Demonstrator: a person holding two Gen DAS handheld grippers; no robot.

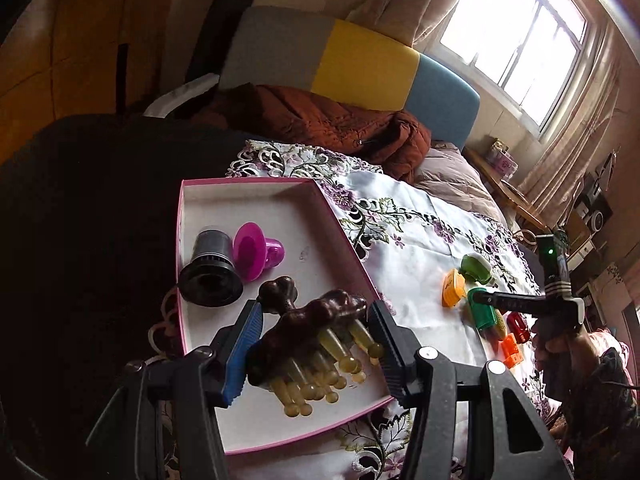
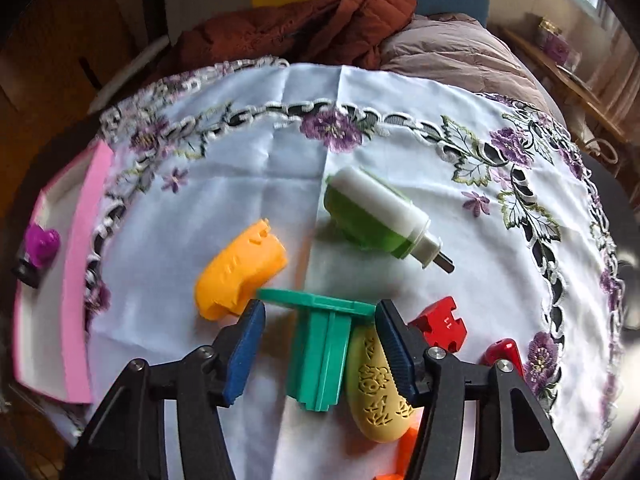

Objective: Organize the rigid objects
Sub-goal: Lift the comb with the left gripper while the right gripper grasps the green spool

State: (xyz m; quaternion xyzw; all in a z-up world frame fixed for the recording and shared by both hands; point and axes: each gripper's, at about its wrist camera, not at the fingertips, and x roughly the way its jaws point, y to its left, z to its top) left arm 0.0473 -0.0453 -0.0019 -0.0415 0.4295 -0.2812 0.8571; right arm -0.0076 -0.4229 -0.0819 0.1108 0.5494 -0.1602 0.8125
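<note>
My left gripper is open over the pink-rimmed white box; a dark brown massager with amber prongs lies between its jaws on the box floor. A black cylinder and a magenta piece lie in the box too. My right gripper is open around a teal-green flanged piece, with a yellow patterned oval beside it. An orange piece, a green-and-white plug-in device and red pieces lie on the embroidered white cloth.
A rust-coloured quilted jacket and a mauve pillow lie behind the cloth. The box shows at the left edge of the right wrist view. A window and a wooden side table stand at the right.
</note>
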